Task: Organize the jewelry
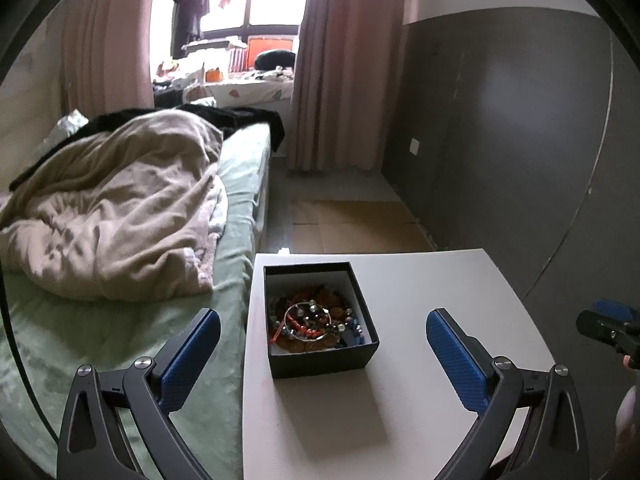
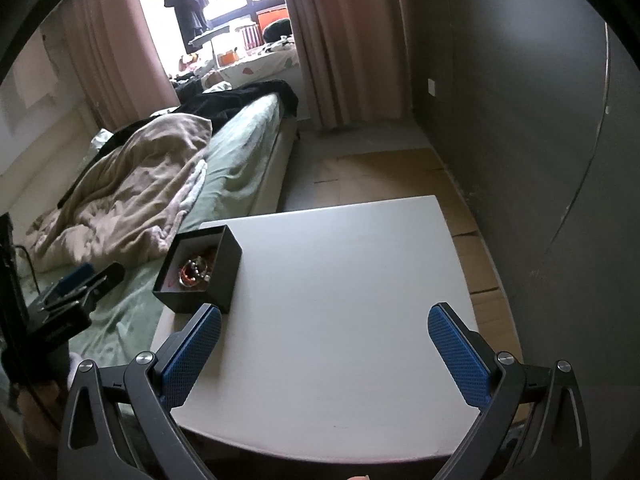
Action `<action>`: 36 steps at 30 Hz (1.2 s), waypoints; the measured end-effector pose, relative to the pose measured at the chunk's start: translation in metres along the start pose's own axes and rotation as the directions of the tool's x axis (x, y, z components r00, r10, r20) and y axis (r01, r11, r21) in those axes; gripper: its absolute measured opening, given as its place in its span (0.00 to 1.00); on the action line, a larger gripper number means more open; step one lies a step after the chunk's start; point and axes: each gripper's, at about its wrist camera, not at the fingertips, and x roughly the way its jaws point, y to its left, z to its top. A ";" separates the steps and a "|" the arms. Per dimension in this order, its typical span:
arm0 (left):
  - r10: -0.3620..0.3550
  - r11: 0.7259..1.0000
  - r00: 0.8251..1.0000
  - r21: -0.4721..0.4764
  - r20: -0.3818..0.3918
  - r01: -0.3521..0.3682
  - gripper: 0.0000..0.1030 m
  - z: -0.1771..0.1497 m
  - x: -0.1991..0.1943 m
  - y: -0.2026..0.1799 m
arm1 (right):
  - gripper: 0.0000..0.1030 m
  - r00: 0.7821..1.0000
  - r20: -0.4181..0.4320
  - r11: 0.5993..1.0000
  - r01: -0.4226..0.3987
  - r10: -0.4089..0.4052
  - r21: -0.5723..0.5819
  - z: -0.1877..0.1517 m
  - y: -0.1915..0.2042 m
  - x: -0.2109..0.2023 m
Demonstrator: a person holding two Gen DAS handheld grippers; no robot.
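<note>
- Here, on the white table (image 1: 420,300): an open black box (image 1: 320,320) with a pale lining, near the table's left edge, next to the bed (image 1: 236,184).
- Inside the box: a tangle of jewelry (image 1: 316,322), with beaded bracelets in brown, red and blue and a thin silver ring or bangle on top; single pieces hard to tell apart.
- Left gripper (image 1: 322,360): spread wide, blue-padded fingers (image 1: 188,364) to either side of the box from the wrist view, nothing held, no touch with the box.
- Right gripper (image 2: 324,356): also wide open and empty, above the bare middle of the table, with the box off to its left, near the left finger's tip.
- From the right wrist view: the left gripper low at the left edge, over the green sheet.
- On the bed: a crumpled beige blanket (image 1: 116,208) and dark clothing behind.
- Beyond: pink curtains (image 1: 344,64) and a bright window.
</note>
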 end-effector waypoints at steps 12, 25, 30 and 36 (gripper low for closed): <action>-0.021 1.000 1.000 0.013 0.007 0.021 1.00 0.003 -0.007 -0.008 | 1.00 1.000 -0.002 1.000 0.002 -0.002 0.000 0.000 0.000 0.001; -0.018 0.999 1.000 0.028 -0.005 0.018 1.00 0.002 -0.007 -0.009 | 1.00 1.000 -0.004 1.000 0.005 -0.005 0.004 0.003 -0.004 0.003; -0.016 0.999 1.000 0.030 -0.008 0.016 1.00 0.003 -0.007 -0.008 | 1.00 1.000 -0.012 1.000 0.028 -0.028 -0.005 0.006 -0.002 0.003; -0.027 0.999 1.000 0.030 -0.002 0.027 1.00 0.003 -0.007 -0.008 | 1.00 0.999 -0.012 0.999 0.032 -0.032 0.001 0.008 -0.002 0.002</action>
